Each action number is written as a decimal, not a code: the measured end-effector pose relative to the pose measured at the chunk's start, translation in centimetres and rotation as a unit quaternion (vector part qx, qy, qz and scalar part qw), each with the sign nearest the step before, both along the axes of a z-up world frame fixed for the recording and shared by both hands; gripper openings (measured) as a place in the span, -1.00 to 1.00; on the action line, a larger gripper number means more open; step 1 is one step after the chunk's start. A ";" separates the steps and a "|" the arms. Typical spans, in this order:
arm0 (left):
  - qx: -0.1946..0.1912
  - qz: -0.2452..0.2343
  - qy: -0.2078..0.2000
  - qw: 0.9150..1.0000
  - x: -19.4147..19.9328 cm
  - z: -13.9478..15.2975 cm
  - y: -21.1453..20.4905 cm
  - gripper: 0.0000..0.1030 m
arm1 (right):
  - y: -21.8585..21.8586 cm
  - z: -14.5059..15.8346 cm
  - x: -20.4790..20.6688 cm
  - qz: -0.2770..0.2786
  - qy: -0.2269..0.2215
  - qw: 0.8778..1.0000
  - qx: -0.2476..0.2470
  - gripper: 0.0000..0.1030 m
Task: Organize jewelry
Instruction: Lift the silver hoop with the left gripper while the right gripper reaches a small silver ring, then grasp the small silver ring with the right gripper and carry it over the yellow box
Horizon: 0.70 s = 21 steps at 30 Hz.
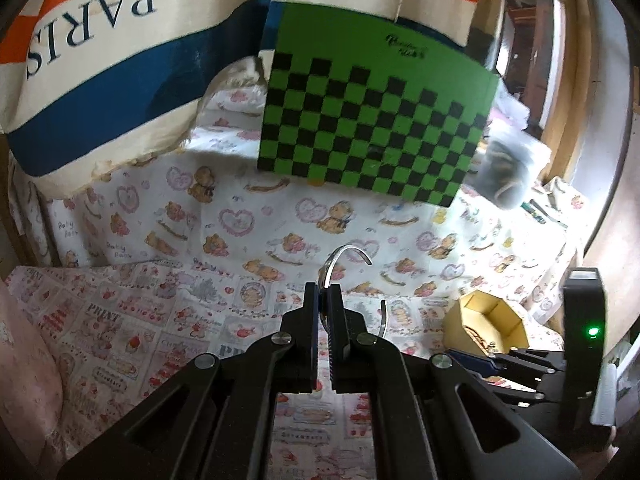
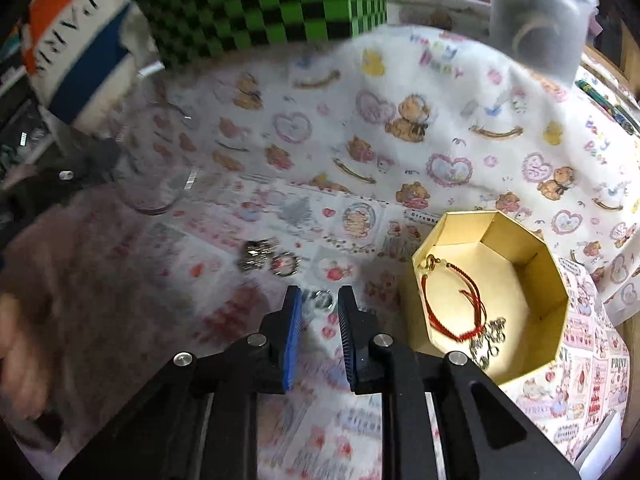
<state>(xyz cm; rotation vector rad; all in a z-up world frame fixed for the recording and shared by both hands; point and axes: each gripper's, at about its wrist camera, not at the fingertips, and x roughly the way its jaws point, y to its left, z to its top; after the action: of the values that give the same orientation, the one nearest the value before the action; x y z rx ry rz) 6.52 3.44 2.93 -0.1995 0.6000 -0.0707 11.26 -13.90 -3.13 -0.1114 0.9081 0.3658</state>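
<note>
a silver open bangle (image 1: 344,276) is clamped between the closed fingers of the left gripper (image 1: 325,304), raised above the printed cloth (image 1: 168,320), on which "print" and "baby" can be read, while "paris" is read on the striped bag (image 1: 100,36) far ahead to its left. the right gripper (image 2: 319,308) is held with its fingers apart over a small ring (image 2: 322,300), two more pieces (image 2: 268,260) are seen just ahead, and the yellow octagonal box (image 2: 556,276) with a red cord bracelet (image 2: 452,304) is placed to its right.
</note>
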 end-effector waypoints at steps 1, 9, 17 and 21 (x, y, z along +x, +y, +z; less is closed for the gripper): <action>-0.001 0.002 0.004 1.000 0.2 -0.2 0.1 -0.94 | 0.3 -0.3 0.3 -0.005 0.002 1.000 -0.008 -0.61; -0.003 0.005 0.015 1.000 0.8 -0.9 0.4 -0.94 | 1.7 -2.1 1.5 -0.011 0.013 0.999 -0.046 -0.61; -0.002 0.009 0.006 1.000 0.4 -0.5 0.4 -0.94 | 2.2 -2.5 1.6 -0.013 0.015 0.999 -0.043 -0.73; -0.011 0.012 -0.004 1.000 0.1 -0.2 0.5 -0.94 | 1.3 -1.6 0.4 -0.013 0.009 1.000 -0.026 -0.73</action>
<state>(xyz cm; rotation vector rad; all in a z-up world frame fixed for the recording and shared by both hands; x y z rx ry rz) 6.58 3.95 2.72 -0.2280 0.5891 -0.0558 11.69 -12.64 -4.74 -0.1443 0.9371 0.3186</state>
